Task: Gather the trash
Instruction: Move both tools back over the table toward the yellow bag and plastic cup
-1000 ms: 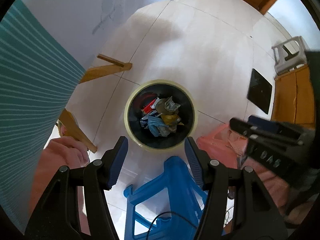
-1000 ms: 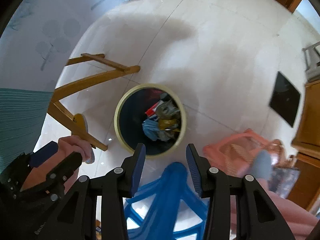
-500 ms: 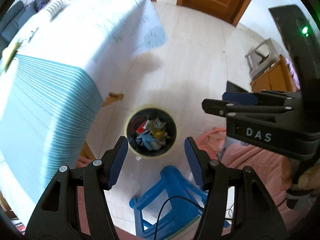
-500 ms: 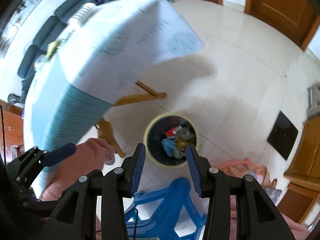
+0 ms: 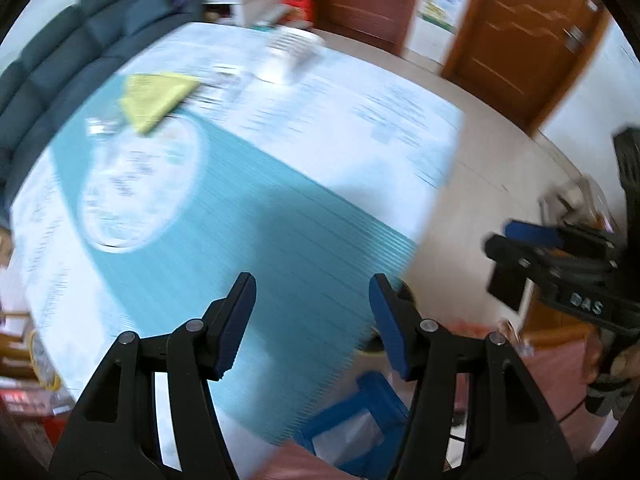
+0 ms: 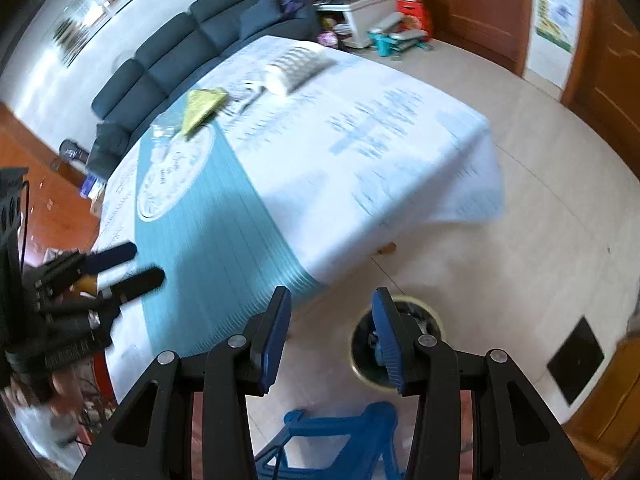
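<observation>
Both grippers are seen with their jaws spread and nothing between them. The left gripper (image 5: 312, 312) is held over the teal tablecloth (image 5: 280, 240). Just beyond the right gripper (image 6: 330, 328), partly behind its right finger, the trash bin (image 6: 432, 312) is seen on the floor. A yellow wrapper (image 6: 202, 110) lies far ahead on the table.

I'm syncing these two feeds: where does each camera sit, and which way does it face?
Left wrist: on the left gripper, angled down at the table; the right gripper shows at right.
Right wrist: on the right gripper, facing table edge, trash bin, floor; the left gripper shows at left.
Shared: the table, yellow wrapper, blue stool.
</observation>
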`<action>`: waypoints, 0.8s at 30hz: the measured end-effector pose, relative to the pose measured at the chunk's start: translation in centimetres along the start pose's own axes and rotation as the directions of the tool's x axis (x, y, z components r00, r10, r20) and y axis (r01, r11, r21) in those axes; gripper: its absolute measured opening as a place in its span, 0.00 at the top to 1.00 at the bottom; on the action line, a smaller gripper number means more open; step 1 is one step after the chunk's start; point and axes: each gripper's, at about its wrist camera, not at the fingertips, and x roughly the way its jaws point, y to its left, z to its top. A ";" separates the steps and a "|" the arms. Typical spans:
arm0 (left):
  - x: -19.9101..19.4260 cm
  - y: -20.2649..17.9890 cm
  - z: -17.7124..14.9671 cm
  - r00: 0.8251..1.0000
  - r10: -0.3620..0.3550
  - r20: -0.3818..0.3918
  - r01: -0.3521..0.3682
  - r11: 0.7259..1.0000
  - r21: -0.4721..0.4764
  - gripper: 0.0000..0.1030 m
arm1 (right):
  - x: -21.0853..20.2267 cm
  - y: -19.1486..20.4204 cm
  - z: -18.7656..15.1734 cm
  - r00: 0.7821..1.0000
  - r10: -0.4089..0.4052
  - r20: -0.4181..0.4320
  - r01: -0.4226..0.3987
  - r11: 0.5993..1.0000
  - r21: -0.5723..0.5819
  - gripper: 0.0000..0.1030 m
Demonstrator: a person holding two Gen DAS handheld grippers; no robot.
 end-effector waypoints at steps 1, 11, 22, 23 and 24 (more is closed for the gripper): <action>-0.4 1.7 0.6 1.000 0.019 0.009 -0.019 0.999 -0.028 0.46 | 0.2 0.8 1.1 1.000 0.005 0.004 -0.005 1.000 -0.017 0.58; -1.1 18.8 5.2 0.985 0.168 0.047 -0.152 0.958 -0.243 0.46 | 5.1 11.1 13.0 0.995 0.086 0.045 -0.077 0.983 -0.165 0.58; 4.1 30.4 10.6 0.991 0.134 0.028 -0.113 0.914 -0.389 0.46 | 14.9 20.8 26.2 0.986 0.167 0.008 -0.159 0.949 -0.273 0.37; 4.7 31.3 11.1 0.991 0.127 0.027 -0.106 0.909 -0.402 0.46 | 15.7 21.2 27.0 0.985 0.171 0.002 -0.164 0.947 -0.276 0.35; 5.3 32.0 11.7 0.993 0.117 0.025 -0.096 0.905 -0.414 0.46 | 16.5 21.6 27.9 0.984 0.178 -0.006 -0.172 0.944 -0.282 0.28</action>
